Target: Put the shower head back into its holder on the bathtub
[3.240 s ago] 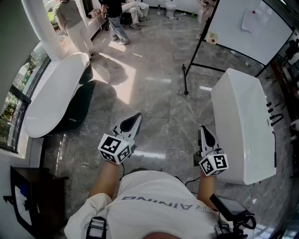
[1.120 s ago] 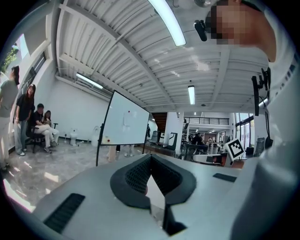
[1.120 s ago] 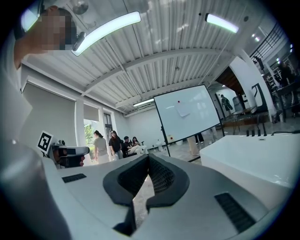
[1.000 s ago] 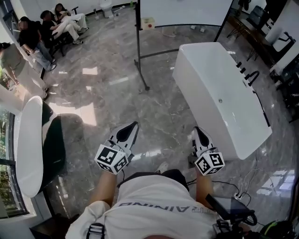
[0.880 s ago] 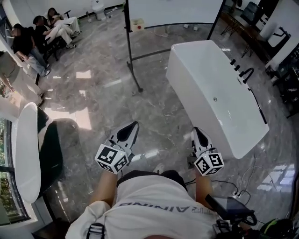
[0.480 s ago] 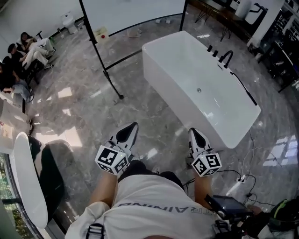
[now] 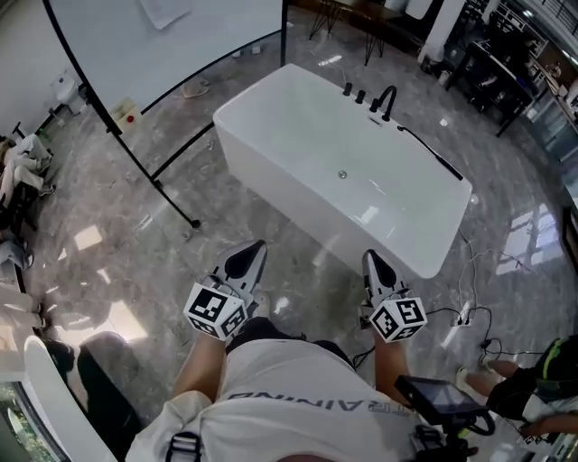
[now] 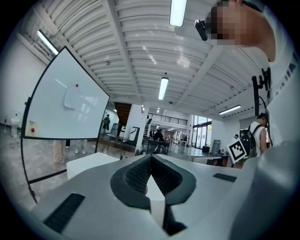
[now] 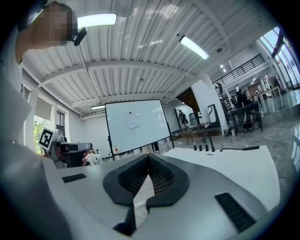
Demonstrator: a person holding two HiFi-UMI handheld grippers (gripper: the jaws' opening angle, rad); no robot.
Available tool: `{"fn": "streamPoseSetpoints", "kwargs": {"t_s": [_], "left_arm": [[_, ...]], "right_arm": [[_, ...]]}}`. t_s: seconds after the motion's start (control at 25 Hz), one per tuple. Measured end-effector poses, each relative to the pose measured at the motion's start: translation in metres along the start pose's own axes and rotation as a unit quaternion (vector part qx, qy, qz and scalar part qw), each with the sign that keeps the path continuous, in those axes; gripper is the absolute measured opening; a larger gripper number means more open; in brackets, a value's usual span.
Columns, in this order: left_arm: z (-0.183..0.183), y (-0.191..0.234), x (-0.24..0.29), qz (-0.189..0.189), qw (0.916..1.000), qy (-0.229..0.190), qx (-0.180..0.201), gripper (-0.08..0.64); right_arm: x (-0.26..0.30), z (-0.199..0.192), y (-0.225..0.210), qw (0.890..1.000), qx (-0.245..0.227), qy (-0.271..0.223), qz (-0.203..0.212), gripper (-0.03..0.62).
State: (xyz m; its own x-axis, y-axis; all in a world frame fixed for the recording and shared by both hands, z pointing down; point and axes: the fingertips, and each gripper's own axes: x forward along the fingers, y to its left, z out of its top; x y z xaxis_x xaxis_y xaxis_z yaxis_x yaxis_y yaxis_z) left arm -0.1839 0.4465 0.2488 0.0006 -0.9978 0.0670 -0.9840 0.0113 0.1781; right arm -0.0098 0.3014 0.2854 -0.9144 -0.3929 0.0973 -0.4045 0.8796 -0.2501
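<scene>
Looking down the head view, nearest is the wearer's white shirt point(image 7: 307, 397), cut off by the bottom edge. A small dark screen point(image 7: 442, 395) sits at the right hip, and I can't read what's on it. Another person point(image 7: 528, 397) is at the lower right corner, mostly out of frame; only a dark sleeve shows.

The left gripper point(image 7: 256, 247) and right gripper point(image 7: 369, 258) both point ahead at the tub, well apart from each other. In the left gripper view I see the jaws pressed together with nothing between them. The right gripper view shows the same: jaws together, empty.

Grey marble floor point(image 7: 298, 266) lies between the grippers and the tub. Cables point(image 7: 470, 316) trail on the floor by the tub's near right corner, their ends lost in glare.

The white bathtub point(image 7: 298, 185) stands just ahead, set at an angle. Its drain point(image 7: 342, 174) is only a small dot. On the far rim stands a black faucet point(image 7: 387, 96) with two knobs point(image 7: 354, 92) just left of it.

The shower head point(image 7: 432, 153) is a thin black wand lying along the rim to the right of the faucet. It's too small for me to tell where the head ends and the hose begins, or whether any part sits in a holder.

Beyond the tub is a whiteboard point(image 7: 181, 27) on a black stand, its top cut off. Seated people point(image 7: 18, 171) at the far left edge are partly cropped.
</scene>
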Motion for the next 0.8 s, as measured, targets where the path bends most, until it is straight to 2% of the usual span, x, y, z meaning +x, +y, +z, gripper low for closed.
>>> {"fn": "streamPoseSetpoints", "kwargs": {"t_s": [0.2,0.52,0.68,0.8], "left_arm": [[0.020,0.045,0.051,-0.079,0.9967,-0.007,0.016,0.014],[0.039,0.135,0.117,-0.138,0.9900,0.006,0.025,0.014],[0.036,0.148,0.142,-0.160,0.9871,0.012,-0.002,0.014],[0.031,0.139,0.161,-0.182,0.9831,0.024,-0.001,0.014]], "right_arm": [[0.044,0.014,-0.015,0.998,-0.006,-0.010,-0.063,0.008],[0.116,0.020,-0.017,0.991,-0.009,-0.011,-0.130,0.008],[0.126,0.021,-0.025,0.988,-0.007,-0.009,-0.157,0.008],[0.127,0.025,-0.037,0.985,-0.004,-0.014,-0.169,0.008]]}}
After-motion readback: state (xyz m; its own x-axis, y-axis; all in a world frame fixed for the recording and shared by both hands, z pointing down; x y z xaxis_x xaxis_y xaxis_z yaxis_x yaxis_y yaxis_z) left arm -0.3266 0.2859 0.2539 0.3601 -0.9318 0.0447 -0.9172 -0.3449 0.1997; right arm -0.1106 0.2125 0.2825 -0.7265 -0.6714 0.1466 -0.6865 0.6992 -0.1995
